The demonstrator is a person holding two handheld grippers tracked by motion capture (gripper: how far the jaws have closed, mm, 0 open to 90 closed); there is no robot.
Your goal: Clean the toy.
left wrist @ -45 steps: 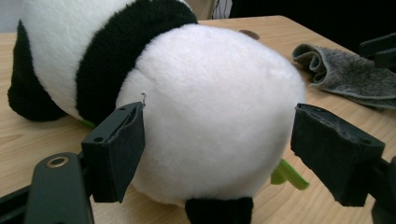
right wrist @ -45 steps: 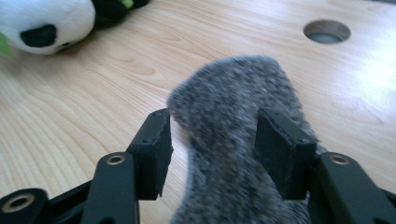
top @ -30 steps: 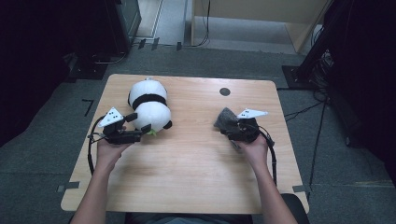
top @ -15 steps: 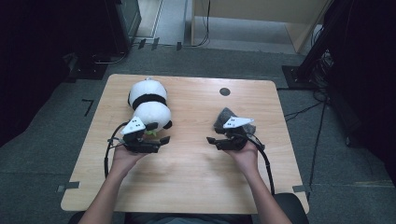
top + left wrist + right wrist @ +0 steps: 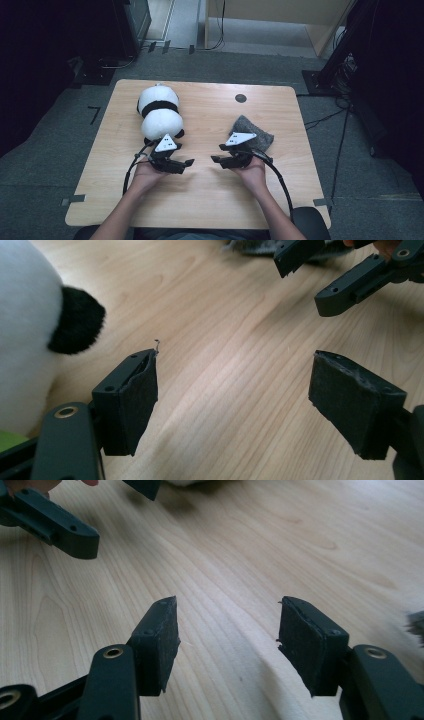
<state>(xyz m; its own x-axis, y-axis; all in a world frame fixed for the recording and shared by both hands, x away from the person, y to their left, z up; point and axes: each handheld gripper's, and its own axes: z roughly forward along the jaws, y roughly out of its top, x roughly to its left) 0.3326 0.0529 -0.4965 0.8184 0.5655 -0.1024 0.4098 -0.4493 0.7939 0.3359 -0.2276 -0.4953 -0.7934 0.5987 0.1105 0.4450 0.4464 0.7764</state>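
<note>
panda toy (image 5: 159, 112): one soft black and white panda lies on the left part of the table, near the far edge. its round end is just beside the left gripper. in the left gripper view a white side and one black bit of the panda (image 5: 35, 325) sit at the left.
grey cloth (image 5: 252, 136): one fuzzy grey cloth lies on the right part of the table, just behind the right gripper.
table (image 5: 210, 210): one light wood table. one small dark dot (image 5: 240, 98) is on it near the far edge.
left gripper (image 5: 184, 164): one, held in the left hand (image 5: 146, 175). it points to the middle of the table. in its own view the left gripper (image 5: 232, 400) has two black jaws spread wide with only bare wood between them. it holds nothing.
right gripper (image 5: 217, 160): one, held in the right hand (image 5: 251, 172). it points back at the left one, and the tips are near but apart. in its own view the right gripper (image 5: 227, 640) has jaws spread apart over bare wood. it holds nothing.
cables: two black ones, one from each gripper, looping back by the arms.
</note>
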